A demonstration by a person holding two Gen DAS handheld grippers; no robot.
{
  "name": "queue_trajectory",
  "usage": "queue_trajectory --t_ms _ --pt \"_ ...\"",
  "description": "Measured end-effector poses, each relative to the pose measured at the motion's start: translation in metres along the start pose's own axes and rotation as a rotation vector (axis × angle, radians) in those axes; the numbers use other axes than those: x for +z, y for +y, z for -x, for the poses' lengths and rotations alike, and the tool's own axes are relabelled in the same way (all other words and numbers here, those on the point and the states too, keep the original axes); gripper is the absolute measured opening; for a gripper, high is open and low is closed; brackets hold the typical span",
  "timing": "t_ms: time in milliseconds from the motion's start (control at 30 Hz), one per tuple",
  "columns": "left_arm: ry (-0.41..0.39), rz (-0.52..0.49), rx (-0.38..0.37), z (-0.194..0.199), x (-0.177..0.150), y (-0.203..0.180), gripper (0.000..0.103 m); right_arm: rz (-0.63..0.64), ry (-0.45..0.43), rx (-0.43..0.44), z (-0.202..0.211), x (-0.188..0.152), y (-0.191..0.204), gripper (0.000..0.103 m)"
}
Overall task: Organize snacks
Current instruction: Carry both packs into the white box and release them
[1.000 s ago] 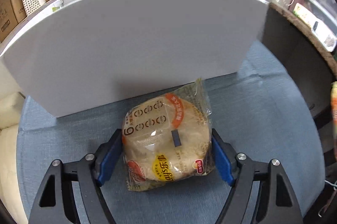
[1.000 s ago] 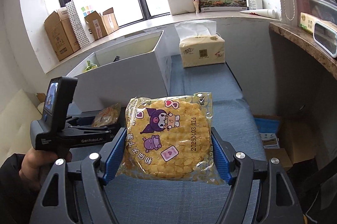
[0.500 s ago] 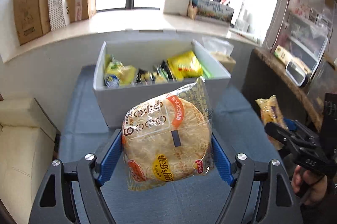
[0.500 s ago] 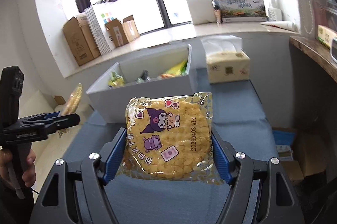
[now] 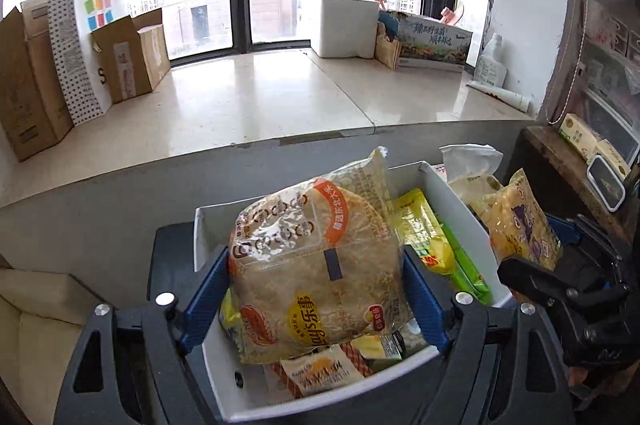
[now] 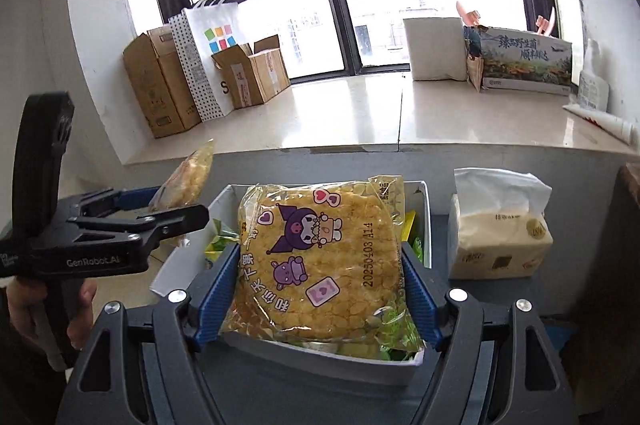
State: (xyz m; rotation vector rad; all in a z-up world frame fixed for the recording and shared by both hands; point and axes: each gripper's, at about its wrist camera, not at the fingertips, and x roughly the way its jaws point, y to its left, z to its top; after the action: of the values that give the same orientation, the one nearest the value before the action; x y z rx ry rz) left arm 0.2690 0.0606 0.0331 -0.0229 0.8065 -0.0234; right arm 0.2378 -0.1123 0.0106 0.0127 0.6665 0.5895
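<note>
White storage box: already stocked with several snack packets. Left tongs: jaws just widening, Lay's rice-cracker pack between the pads above the box, not yet dropped. Right tongs: likewise easing apart around cartoon-print cracker pack, over the box. Remaining: release both

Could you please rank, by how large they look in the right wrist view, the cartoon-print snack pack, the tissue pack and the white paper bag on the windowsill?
1. Cartoon-print snack pack, though it sits nearest the camera.
2 and 3. Tissue pack and white paper bag look about equal; the bag stands much farther back, so I won't rank them.
</note>
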Motion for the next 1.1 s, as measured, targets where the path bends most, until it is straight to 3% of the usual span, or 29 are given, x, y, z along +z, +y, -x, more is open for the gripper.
queue_trajectory --t_ms 67,133,233,300,500,600,700,833,967,1033,1100 --pt "0.013 -0.012 0.018 -0.024 0.007 0.002 0.103 -0.021 0.056 -0.014 -0.021 0.001 -0.007 0.092" --pt "0.022 -0.012 0.032 -0.038 0.008 0.006 0.103 -0.046 0.112 -0.029 -0.032 -0.004 -0.015 0.094" --pt "0.011 0.015 0.026 -0.040 -0.003 0.013 0.103 -0.004 0.066 -0.020 -0.021 -0.014 -0.015 0.103" --pt "-0.002 0.030 -0.011 -0.035 -0.012 0.014 0.103 0.012 0.042 -0.015 -0.012 -0.017 -0.015 0.103" --pt "-0.040 0.013 -0.010 -0.012 -0.016 0.005 0.103 0.009 0.034 -0.023 -0.011 -0.012 -0.015 0.103" --pt "-0.062 -0.025 0.036 0.001 -0.016 -0.001 0.103 -0.038 0.032 0.021 -0.009 -0.014 -0.017 0.103" --pt "-0.097 -0.042 0.101 0.022 -0.020 -0.006 0.103 -0.027 0.022 0.010 0.000 -0.015 -0.011 0.103" --pt "-0.175 -0.030 0.098 0.063 -0.032 -0.010 0.103 0.000 -0.040 0.037 0.028 -0.011 0.000 0.103" --pt "-0.211 -0.035 0.181 0.103 -0.053 -0.022 0.103 0.028 -0.101 0.017 0.065 -0.009 0.010 0.103" --pt "-0.220 -0.019 0.152 0.123 -0.070 -0.027 0.103 0.036 -0.125 0.001 0.085 -0.010 0.018 0.103" --pt "-0.213 0.023 0.070 0.143 -0.086 -0.031 0.103 0.052 -0.135 -0.012 0.101 -0.012 0.027 0.103"
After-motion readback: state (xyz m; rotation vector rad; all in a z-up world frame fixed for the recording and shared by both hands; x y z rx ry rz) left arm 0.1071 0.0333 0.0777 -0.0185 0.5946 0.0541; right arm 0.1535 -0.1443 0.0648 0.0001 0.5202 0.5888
